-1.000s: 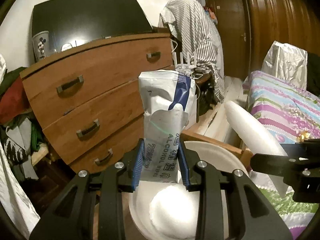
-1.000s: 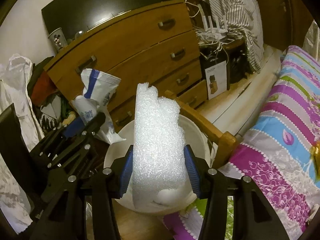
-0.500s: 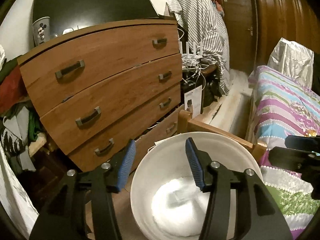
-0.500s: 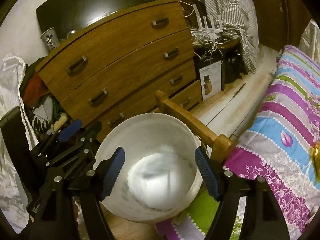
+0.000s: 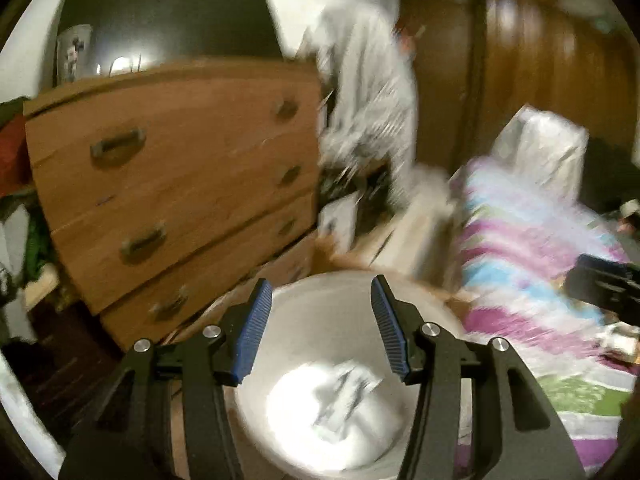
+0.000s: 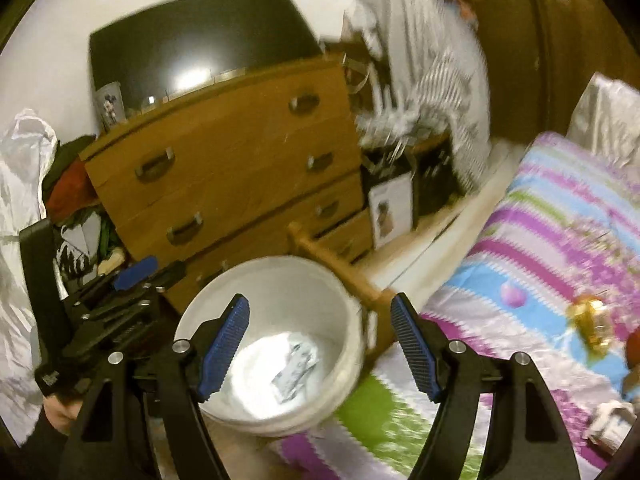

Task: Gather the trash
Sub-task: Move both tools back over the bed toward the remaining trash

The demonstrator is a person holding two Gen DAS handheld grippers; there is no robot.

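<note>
Both my grippers hang spread wide and empty over the white bucket.

Left wrist view, blurred: my left gripper (image 5: 322, 328) gapes at lower centre above the bucket (image 5: 304, 292), where a crumpled wrapper (image 5: 344, 396) lies on white foam (image 5: 296, 400). Right wrist view: my right gripper (image 6: 320, 346) stands wide at lower centre; the wrapper (image 6: 294, 370) rests in the bucket (image 6: 348, 368), beside the striped bedspread (image 6: 540, 240), below the wooden dresser (image 6: 236, 160).

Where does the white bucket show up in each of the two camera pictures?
Left wrist view: the white bucket fills the bottom centre, seen between the open left gripper.
Right wrist view: it sits lower centre-left, between the open right gripper.
Shared landmark: the wooden chest of drawers behind the bucket.
</note>
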